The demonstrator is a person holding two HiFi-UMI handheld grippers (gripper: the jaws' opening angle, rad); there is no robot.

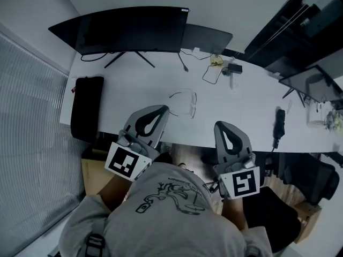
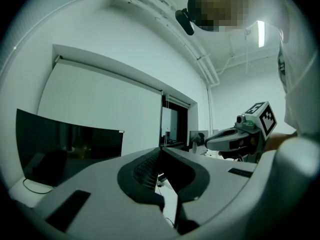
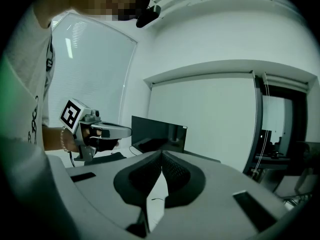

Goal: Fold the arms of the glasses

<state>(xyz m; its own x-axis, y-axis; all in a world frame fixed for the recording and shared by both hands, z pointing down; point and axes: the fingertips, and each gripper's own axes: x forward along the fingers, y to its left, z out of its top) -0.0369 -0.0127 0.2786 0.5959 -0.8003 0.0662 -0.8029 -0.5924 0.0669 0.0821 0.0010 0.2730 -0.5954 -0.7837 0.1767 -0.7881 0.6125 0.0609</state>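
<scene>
White table — work surface.
Left gripper, jaws pressed together, empty; right gripper, the same.
Glasses — on the table, arms unfolded, pointing left; just far-right of the left gripper's tip, which is nearer.

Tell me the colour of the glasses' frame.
The glasses look pale grey or clear, best seen in the head view.

Beyond your L claw you've a white desk w/ a black monitor at its far edge; window blinds to that claw's left. Office chair right of your R claw. Walls white, strip light overhead.
</scene>
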